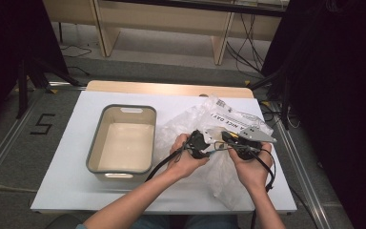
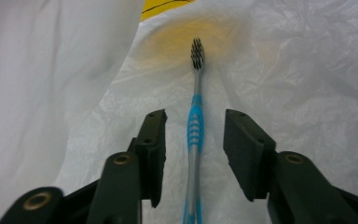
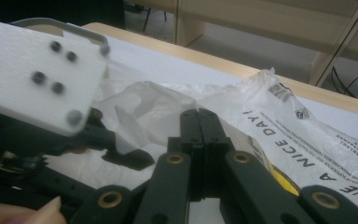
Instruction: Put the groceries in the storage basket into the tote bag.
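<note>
Left gripper view: open tongs straddle toothbrush, seemingly untouched.

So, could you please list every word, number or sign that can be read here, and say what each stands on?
"A NICE DAY!" on the plastic bag, upside down in the right gripper view.
"5" marked on the floor left of the table.
The barcode label and the small print on the bag are too small to read.

The bag is thin, crinkled, translucent white plastic with a faint sheen. The toothbrush has a glossy blue-and-clear plastic handle and dark bristles. The tub looks smooth matt plastic; the surface is matt white.
</note>
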